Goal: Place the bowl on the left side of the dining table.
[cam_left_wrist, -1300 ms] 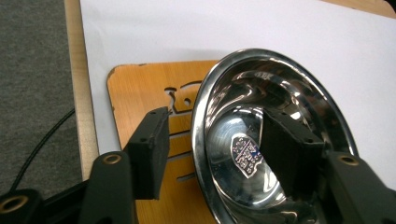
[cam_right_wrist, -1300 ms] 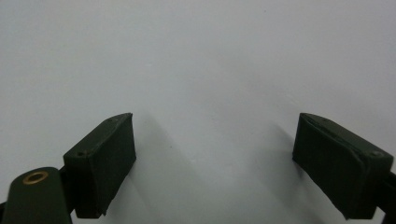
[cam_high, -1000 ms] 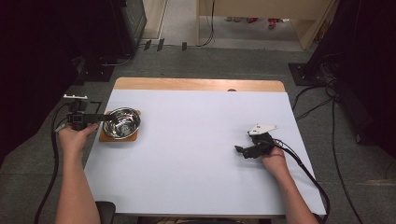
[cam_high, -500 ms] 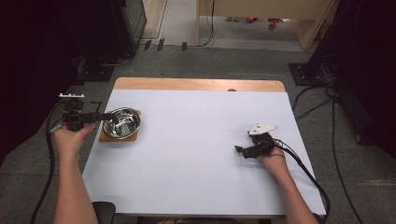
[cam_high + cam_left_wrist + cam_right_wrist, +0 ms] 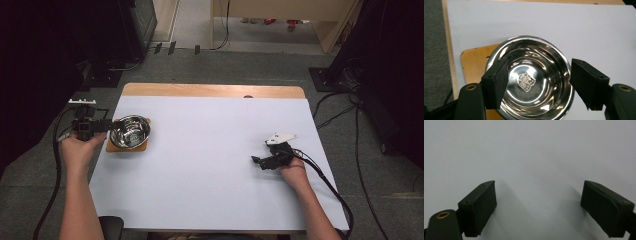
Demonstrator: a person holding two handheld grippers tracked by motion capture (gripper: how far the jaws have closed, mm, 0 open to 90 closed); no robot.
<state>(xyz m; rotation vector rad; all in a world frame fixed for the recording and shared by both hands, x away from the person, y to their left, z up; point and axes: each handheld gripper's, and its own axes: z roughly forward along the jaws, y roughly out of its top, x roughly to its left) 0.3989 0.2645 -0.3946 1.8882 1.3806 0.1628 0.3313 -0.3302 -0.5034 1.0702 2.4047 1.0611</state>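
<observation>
- At the left edge of the white table (image 5: pixel 210 165), we see a shiny steel bowl (image 5: pixel 130 131) sitting on a small wooden board (image 5: pixel 126 147).
- Our left gripper (image 5: pixel 102 125) is just beside the bowl. Its jaws have just been opening. They stand wide, and in the left gripper view they do not press on the bowl (image 5: pixel 531 80).
- Our right gripper (image 5: pixel 257 161) rests well apart, on the right side of the table. Its jaws (image 5: pixel 539 205) are wide, with bare table between them.
</observation>
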